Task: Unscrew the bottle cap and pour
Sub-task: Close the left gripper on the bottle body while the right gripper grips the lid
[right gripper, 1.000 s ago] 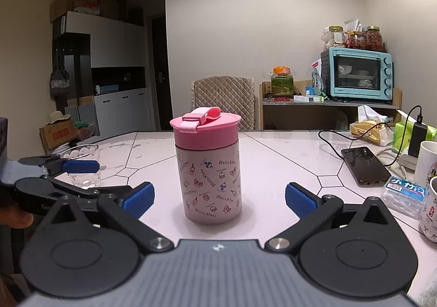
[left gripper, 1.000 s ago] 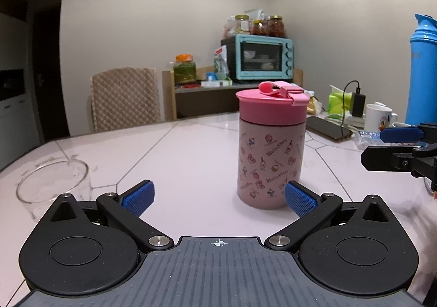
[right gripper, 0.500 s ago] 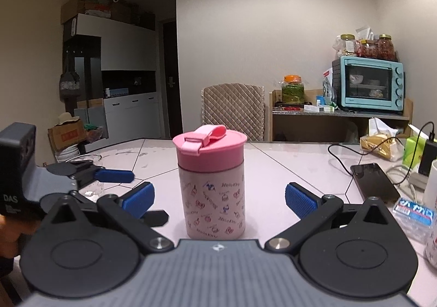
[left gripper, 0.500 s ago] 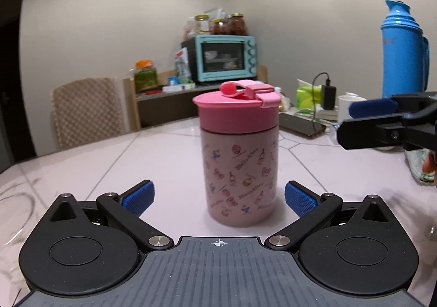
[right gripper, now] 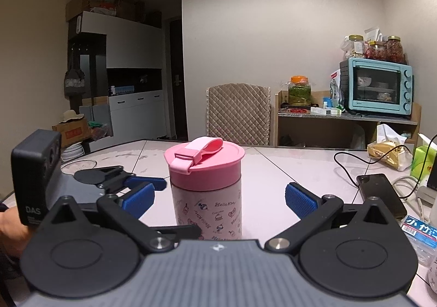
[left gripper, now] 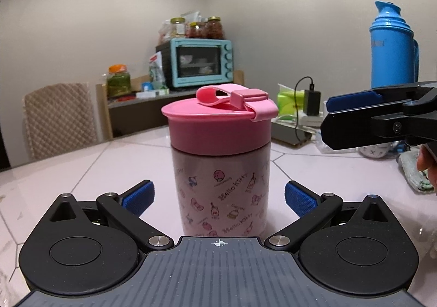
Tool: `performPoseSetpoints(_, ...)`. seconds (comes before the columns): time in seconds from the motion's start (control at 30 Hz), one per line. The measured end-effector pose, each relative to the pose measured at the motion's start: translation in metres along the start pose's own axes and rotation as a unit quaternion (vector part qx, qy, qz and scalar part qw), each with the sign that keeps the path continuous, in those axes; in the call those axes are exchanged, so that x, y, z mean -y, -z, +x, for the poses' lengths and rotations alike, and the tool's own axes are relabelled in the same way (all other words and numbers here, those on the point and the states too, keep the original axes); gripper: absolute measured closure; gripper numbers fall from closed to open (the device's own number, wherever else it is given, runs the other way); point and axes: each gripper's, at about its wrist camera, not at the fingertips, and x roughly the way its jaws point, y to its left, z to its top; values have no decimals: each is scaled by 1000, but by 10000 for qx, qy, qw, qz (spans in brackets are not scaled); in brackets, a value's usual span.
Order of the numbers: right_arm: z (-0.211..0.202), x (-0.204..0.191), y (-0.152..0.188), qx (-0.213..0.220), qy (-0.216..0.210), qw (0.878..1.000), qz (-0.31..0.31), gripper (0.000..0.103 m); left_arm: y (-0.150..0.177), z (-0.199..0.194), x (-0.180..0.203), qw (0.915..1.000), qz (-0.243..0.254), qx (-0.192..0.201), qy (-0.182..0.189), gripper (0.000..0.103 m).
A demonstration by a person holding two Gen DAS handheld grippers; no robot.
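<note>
A pink printed bottle with a darker pink screw cap stands upright on the white table. My left gripper is open, its blue pads on either side of the bottle's lower body without touching it. My right gripper is open too, its pads flanking the bottle just below the cap. From the left wrist view the right gripper's fingers reach in from the right at cap height. A clear glass bowl sits at the far left of the table.
A blue thermos, a phone with its cable, a green tissue box, a tissue packet and a mug crowd the table's right side. A quilted chair and a shelf with a teal oven stand behind.
Both grippers have come closer to the bottle, which now fills more of each view. The left one's pads now straddle its body. Both stayed open.
</note>
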Motion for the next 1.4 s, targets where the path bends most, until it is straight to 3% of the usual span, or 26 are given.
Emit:
performPoseSetpoints(0.43,21,8,-3,-31,-270,9996,-125,0,-2,20,-7,9988,-64,103,473,0)
performPoseSetpoints(0.87,31,5,-5,-78,-381,9990,-204,0,-7,27,-17,9982,-189,262,497,0)
performPoseSetpoints(1.07,36,3,-9,-59,-442,9987,-248,0,-9,29,-17,9981,-109,238,550,4)
performPoseSetpoints(1.13,38,3,-10,-64,-464,9986,-256,0,-9,29,-16,9982,-75,231,551,12)
performPoseSetpoints(1.4,47,-1,-12,-110,-474,9983,-321,0,-9,28,-16,9985,11,199,509,13)
